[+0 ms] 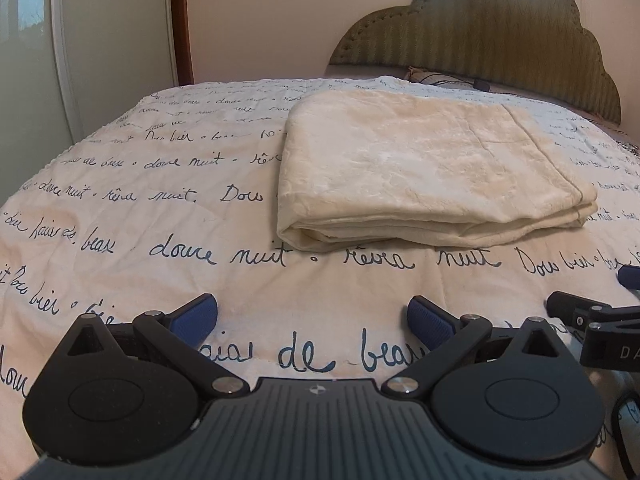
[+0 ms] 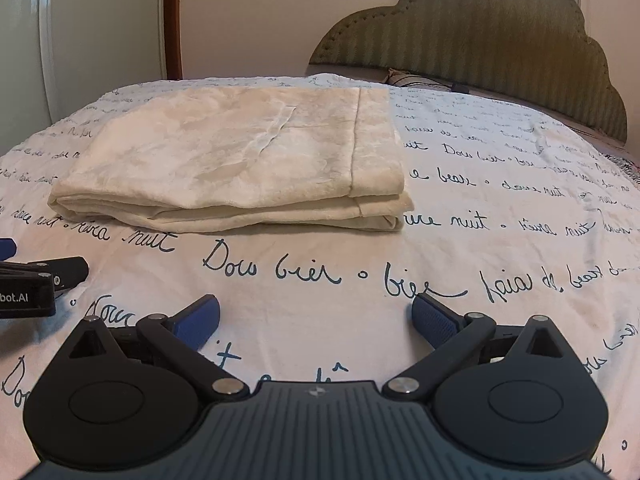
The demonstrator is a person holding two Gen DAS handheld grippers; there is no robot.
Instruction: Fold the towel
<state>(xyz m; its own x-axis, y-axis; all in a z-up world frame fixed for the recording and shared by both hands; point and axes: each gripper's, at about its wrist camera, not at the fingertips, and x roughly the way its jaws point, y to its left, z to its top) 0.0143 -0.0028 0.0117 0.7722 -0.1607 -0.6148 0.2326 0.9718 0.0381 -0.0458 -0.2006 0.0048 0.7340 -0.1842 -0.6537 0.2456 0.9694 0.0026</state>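
A cream towel (image 1: pixel 424 168) lies folded in several layers on the bed, its stacked edges facing me. In the right wrist view the same towel (image 2: pixel 240 156) sits ahead and to the left. My left gripper (image 1: pixel 312 320) hovers over the bedspread short of the towel, open, with nothing between its blue pads (image 1: pixel 196 316). My right gripper (image 2: pixel 316 320) is likewise open and empty, a little back from the towel's near edge. Each gripper shows at the edge of the other's view: the right gripper (image 1: pixel 592 320) and the left gripper (image 2: pixel 36 280).
The bedspread (image 1: pixel 160 216) is white with dark blue handwriting print. A padded green headboard (image 1: pixel 500 40) and a pillow (image 1: pixel 436 78) stand behind the towel. A wardrobe door (image 1: pixel 100 52) and wall lie to the left, past the bed's edge.
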